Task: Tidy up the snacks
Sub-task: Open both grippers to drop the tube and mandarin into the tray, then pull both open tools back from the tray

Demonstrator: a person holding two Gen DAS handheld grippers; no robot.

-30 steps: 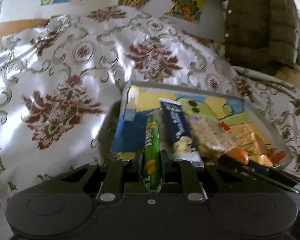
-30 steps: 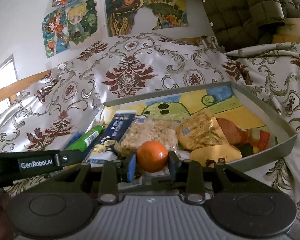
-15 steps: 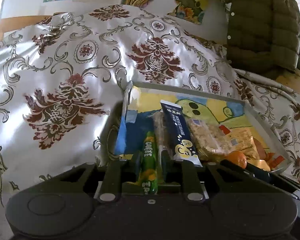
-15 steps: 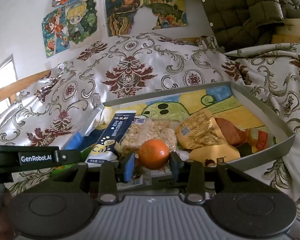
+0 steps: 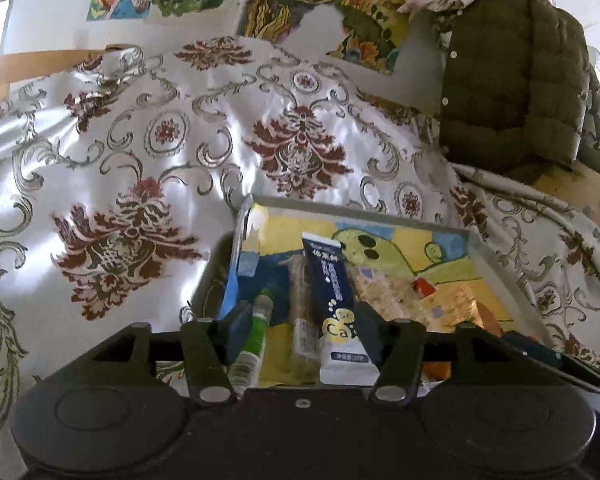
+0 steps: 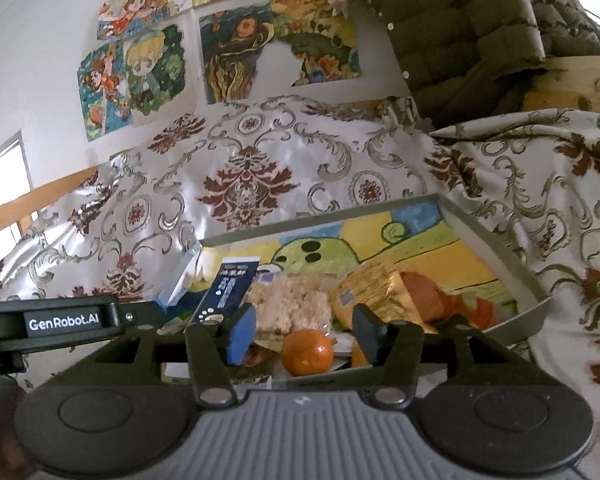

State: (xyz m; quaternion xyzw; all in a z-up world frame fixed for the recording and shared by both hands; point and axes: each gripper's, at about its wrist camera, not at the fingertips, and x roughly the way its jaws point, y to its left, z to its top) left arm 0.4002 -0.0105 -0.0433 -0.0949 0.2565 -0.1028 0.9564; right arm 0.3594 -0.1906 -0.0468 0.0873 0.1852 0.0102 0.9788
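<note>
- Left wrist view: the left gripper (image 5: 300, 330) has its fingers spread wide and nothing between the pads. Below the gap, in the tray (image 5: 500, 272), lie a green stick (image 5: 256, 336), a clear-wrapped bar (image 5: 300, 320) that is blurred, and a dark blue packet (image 5: 334, 300) whose white end sits at the near edge.
- Right of the packet is a rice cake (image 5: 376, 292) and a gold bag (image 5: 456, 304), both partly hidden by the right finger and its linkage. The tray's near rim is covered by the gripper body.
- The tray rests on a patterned cloth (image 5: 140, 168); a green jacket (image 5: 516, 92) hangs at the far right.
- Right wrist view: the right gripper (image 6: 304, 336) is also wide open, pads touching nothing. An orange (image 6: 307, 352) sits in the tray (image 6: 520, 316) between the fingers, nearer the right one.
- Beyond it are the rice cake (image 6: 288, 304), blue packet (image 6: 226, 292) and gold bag (image 6: 372, 296); an orange wrapper (image 6: 428, 292) behind is hard to identify.
- The left gripper's arm (image 6: 52, 320) crosses the left edge, hiding the tray's left corner; the green stick is barely visible under it.
</note>
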